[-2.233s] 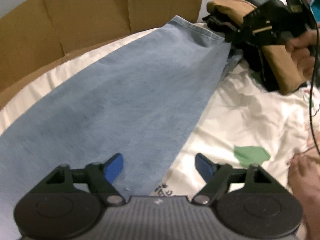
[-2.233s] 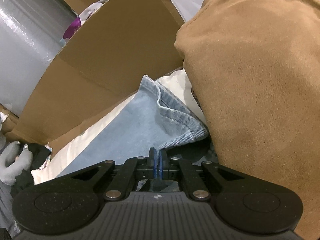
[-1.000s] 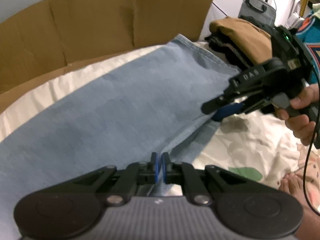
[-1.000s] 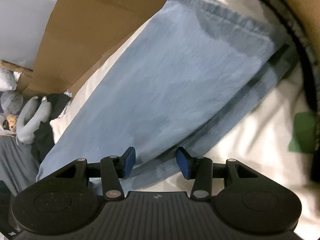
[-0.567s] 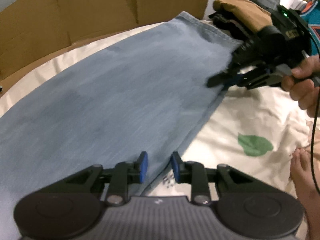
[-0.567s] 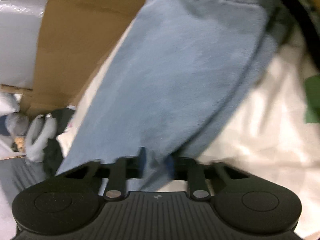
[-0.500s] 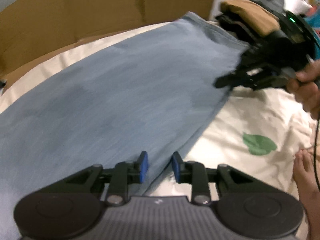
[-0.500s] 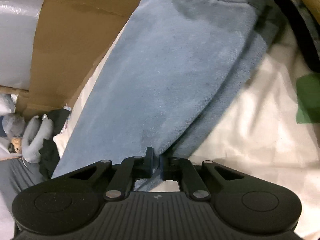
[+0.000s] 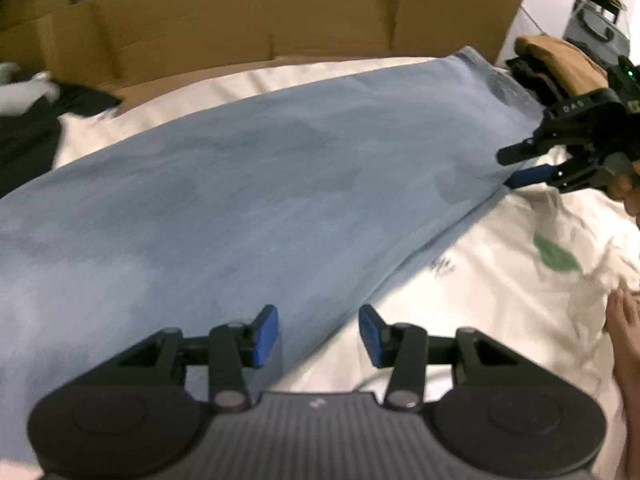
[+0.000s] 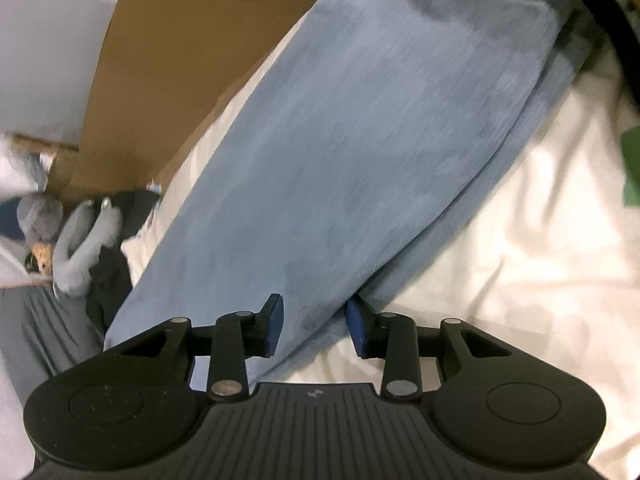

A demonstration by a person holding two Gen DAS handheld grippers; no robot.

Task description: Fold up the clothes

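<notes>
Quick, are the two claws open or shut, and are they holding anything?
Left gripper: open, holding nothing, over the jeans edge.
Right gripper: open, jeans edge between its fingers, not pinched.

Bare cream bedsheet [image 9: 500, 280] right of light-blue denim jeans [image 9: 240, 200] is passable; brown cardboard wall [image 9: 280, 20] blocks behind.

One pair of light blue jeans [image 9: 256, 184] lies spread on one bed [image 9: 500, 288]. Two grippers are over it, the left gripper [image 9: 319, 336] and the right gripper [image 10: 315, 330], each with two blue-tipped fingers [image 9: 266, 330]. One pile of folded clothes [image 9: 556, 64] sits at the far end, one brown garment on top. One grey plush toy [image 10: 80, 232] lies off to the side. One bare foot [image 9: 626, 340] shows.
</notes>
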